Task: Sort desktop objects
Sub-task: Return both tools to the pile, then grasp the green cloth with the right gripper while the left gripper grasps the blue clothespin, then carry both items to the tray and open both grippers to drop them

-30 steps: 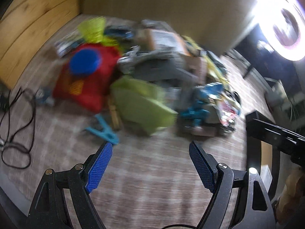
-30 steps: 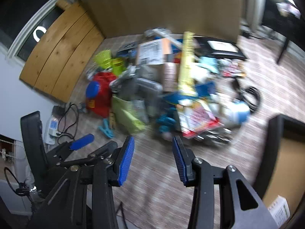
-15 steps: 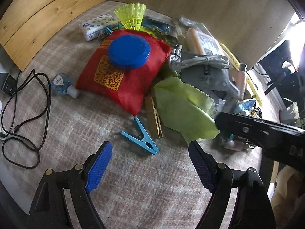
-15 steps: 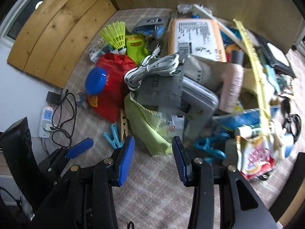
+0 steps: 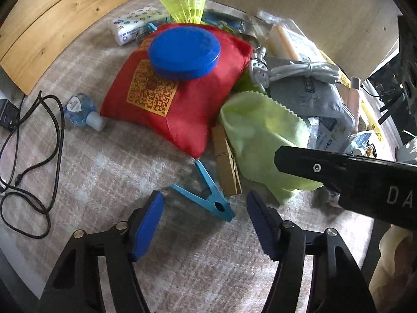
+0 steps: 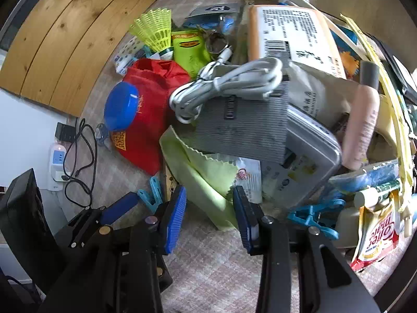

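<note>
Left tongs (image 5: 204,224) narrowing over blue clothespin (image 5: 208,195), seemingly untouched

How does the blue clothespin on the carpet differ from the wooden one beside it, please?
The blue clothespin is plastic and lies fully exposed, its legs splayed apart. The wooden clothespin is tan, straight-sided, and partly tucked under the green cloth. Both lie flat beside the red bag.

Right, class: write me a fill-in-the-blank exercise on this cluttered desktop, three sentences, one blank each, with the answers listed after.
1. The round blue lid rests on top of the ____ bag.
2. The clothespin lying between the left hand-held gripper's open fingers is coloured ____.
3. The coiled white cable sits on a ____ pouch.

Missing words: red; blue; grey
</note>
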